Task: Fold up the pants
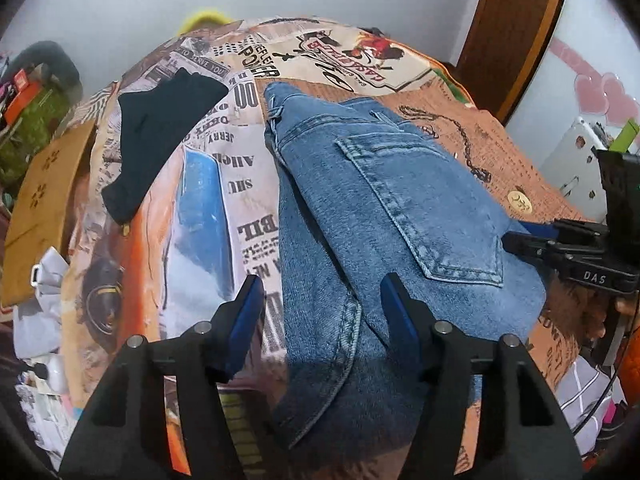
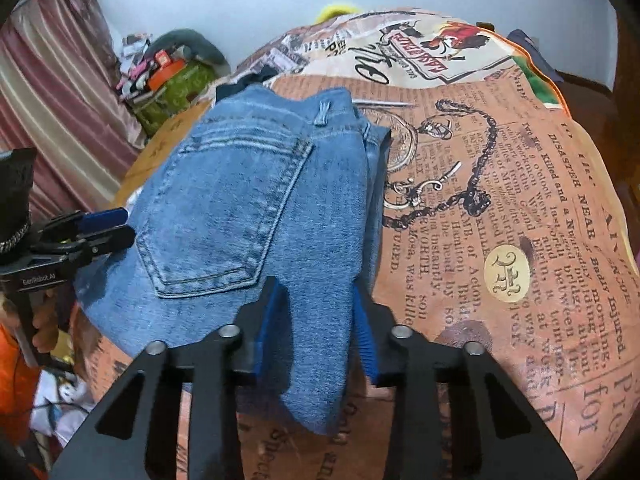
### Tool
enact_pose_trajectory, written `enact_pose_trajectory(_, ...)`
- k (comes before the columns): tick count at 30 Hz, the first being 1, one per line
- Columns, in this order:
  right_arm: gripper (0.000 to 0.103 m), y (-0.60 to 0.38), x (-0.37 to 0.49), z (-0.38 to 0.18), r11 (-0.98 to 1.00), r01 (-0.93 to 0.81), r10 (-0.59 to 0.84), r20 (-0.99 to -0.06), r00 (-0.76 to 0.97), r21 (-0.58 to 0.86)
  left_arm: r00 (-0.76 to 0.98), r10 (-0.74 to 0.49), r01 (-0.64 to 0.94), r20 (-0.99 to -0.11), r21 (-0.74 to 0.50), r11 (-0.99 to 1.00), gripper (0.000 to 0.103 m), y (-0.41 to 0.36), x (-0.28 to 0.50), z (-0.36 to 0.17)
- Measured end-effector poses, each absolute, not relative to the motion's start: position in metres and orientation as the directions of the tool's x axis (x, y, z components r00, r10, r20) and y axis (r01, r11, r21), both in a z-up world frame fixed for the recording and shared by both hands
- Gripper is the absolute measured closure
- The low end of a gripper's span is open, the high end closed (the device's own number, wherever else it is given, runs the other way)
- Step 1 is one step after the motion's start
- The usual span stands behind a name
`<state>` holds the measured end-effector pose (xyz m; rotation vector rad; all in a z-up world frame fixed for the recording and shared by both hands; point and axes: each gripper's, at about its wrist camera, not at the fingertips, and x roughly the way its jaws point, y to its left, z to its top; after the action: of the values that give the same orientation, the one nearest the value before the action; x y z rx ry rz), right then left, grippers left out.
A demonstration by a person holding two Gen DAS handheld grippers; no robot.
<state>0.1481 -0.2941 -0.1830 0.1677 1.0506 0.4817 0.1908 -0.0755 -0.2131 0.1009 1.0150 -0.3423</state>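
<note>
Newsprint-patterned bedding (image 1: 208, 208) carries the folded jeans (image 1: 384, 208) in the left wrist view, where the left gripper (image 1: 322, 308) hovers spread, holding nothing. From the right wrist view, the right gripper (image 2: 316, 312) seems clenched on denim; tugging could undo the fold.

Left of the left tool (image 1: 322, 312), bare printed bedspread (image 1: 200, 208) lay free, until a black garment (image 1: 160, 132) blocked the far-left path. Right of the right tool (image 2: 316, 312), newsprint cover ran unobstructed; the folded jeans (image 2: 248, 200) filled everything ahead-left.
</note>
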Motion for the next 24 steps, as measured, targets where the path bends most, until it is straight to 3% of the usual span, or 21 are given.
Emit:
enact_pose_trajectory(12,0.077,-0.303,0.155,-0.155,0.883,-0.382,0.424,-0.813,0.399,0.273,0.499,-0.204,0.279,-0.843,-0.067,0.958,0.042,-0.058,0.193,-0.195)
enact_pose_trajectory(14,0.073,-0.307,0.162,-0.147,0.885,-0.371,0.430,-0.797,0.424,0.280,0.521,-0.193,0.256,-0.832,-0.063,0.965,0.042,-0.054,0.202,-0.188)
enact_pose_trajectory(19,0.049,-0.308,0.189,-0.129,0.896,-0.356,0.425,-0.748,0.510,0.267,0.559,-0.170,0.235,-0.812,-0.041,0.971,0.039,-0.053,0.236,-0.172)
enact_pose_trajectory(24,0.044,-0.299,0.228,-0.130,0.902,-0.352,0.414,-0.727,0.547,0.249,0.600,-0.147,0.232,-0.786,-0.005,0.973,0.022,-0.061,0.278,-0.164)
